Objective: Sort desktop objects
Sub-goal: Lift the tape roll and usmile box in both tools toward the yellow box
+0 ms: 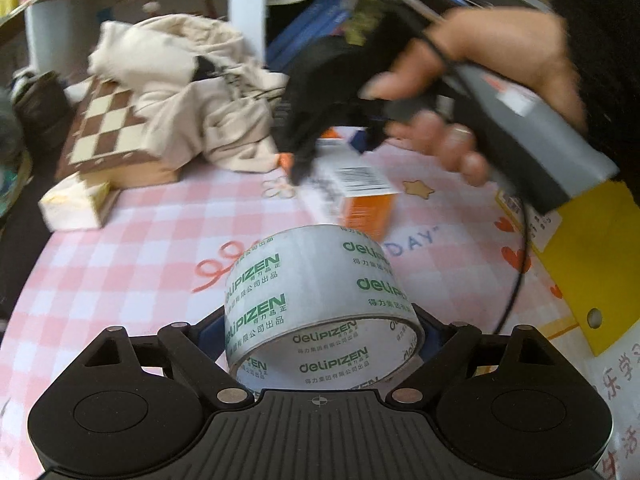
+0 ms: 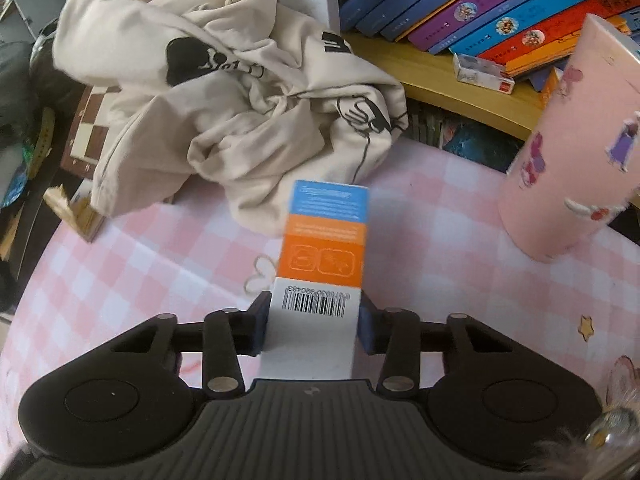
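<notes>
My left gripper [image 1: 320, 332] is shut on a roll of clear packing tape [image 1: 316, 300] with green "deli" print, held over the pink checked tablecloth [image 1: 120, 264]. My right gripper [image 2: 312, 326] is shut on a white, orange and blue box [image 2: 320, 264] with a barcode, its blue end pointing away. In the left wrist view the right gripper [image 1: 320, 152] and the hand holding it show blurred above the same box [image 1: 356, 192], beyond the tape.
A crumpled cream garment [image 2: 240, 112] lies at the back on a chessboard box [image 1: 108, 128]. A pink sticker-covered cylinder [image 2: 568, 152] stands at the right. Books [image 2: 500, 12] lean on a wooden shelf behind. A yellow card [image 1: 592, 264] lies at the right.
</notes>
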Demonstrator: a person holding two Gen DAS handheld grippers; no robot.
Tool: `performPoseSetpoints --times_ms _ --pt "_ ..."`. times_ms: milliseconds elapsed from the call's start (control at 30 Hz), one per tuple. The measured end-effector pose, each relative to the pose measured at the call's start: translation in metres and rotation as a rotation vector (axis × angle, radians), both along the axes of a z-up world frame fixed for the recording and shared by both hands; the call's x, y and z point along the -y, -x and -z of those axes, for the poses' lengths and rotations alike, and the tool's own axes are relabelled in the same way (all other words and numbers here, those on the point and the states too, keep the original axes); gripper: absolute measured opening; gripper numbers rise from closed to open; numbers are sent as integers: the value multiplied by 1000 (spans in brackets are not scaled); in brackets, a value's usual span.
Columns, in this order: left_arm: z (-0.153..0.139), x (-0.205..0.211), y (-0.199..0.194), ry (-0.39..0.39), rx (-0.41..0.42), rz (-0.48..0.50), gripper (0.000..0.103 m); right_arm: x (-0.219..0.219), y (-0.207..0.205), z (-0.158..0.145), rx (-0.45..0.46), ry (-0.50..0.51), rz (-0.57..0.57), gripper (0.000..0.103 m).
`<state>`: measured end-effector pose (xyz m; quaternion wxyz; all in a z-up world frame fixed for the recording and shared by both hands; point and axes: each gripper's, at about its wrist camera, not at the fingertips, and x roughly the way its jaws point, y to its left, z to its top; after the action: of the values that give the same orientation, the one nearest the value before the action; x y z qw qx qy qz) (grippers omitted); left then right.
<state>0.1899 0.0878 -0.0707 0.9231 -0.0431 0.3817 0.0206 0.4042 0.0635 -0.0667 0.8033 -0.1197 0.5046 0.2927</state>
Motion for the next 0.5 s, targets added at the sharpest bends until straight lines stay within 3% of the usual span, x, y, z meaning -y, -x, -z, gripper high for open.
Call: performPoseSetpoints --times_ms 233,500 --pt "-15 -16 38 32 11 -62 90 20 42 -2 8 25 -43 39" --pt "-33 -38 69 58 45 -116 90 59 122 -2 20 53 -124 39"
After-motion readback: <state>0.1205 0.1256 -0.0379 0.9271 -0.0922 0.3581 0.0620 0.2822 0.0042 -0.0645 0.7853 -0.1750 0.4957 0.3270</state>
